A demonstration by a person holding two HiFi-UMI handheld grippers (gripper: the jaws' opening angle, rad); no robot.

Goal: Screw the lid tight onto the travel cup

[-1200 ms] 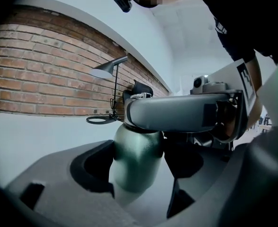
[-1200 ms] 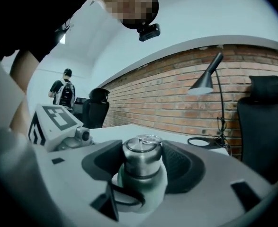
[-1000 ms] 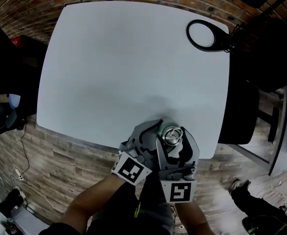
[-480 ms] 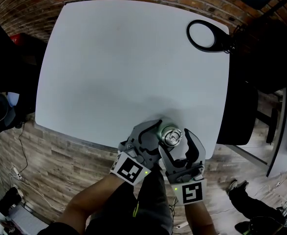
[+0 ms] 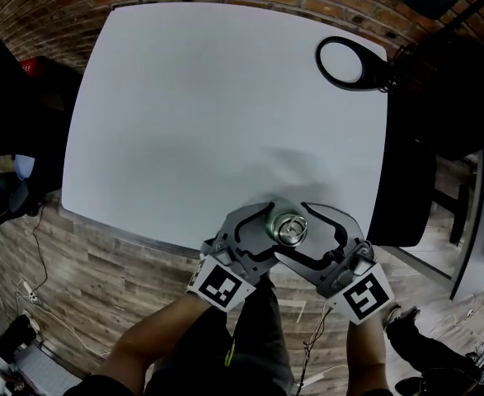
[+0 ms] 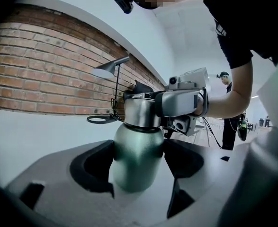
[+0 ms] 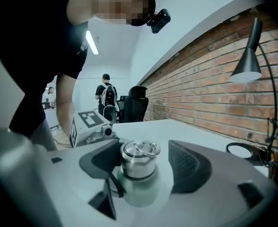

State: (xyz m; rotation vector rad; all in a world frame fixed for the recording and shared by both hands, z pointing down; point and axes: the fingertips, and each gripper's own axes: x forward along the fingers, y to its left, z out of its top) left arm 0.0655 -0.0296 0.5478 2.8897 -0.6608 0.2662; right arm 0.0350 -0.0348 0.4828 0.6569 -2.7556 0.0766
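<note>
**Cup clamped left, right fingers slack round the lid**

Near table edge, in front of the person.

- The left gripper [image 6: 139, 161] points roughly level. Both of its fingers [image 6: 97, 161] are pressed into the sides of the green travel cup [image 6: 136, 138]. The cup stands upright between them, gripped low on the body, with its shoulder and neck rising above the pads.
- The steel lid [image 7: 138, 161] sits on the cup's neck, ring handle on top (how far it is screwed down I can't judge).
- The right gripper [image 7: 146, 164] comes in from the other side, at lid height. Its jaws have just been opening and now stand wide, with the lid between them.
- One of the right gripper's fingers [image 7: 101, 161] is close beside the lid; whether it touches I can't tell. The other one [image 7: 190, 167] is clearly apart from the lid, with white table [image 5: 209, 97] showing in the gap.
- Well beyond both sets of fingertips, a black lamp base [image 5: 346, 60] sits at the far corner.
</note>
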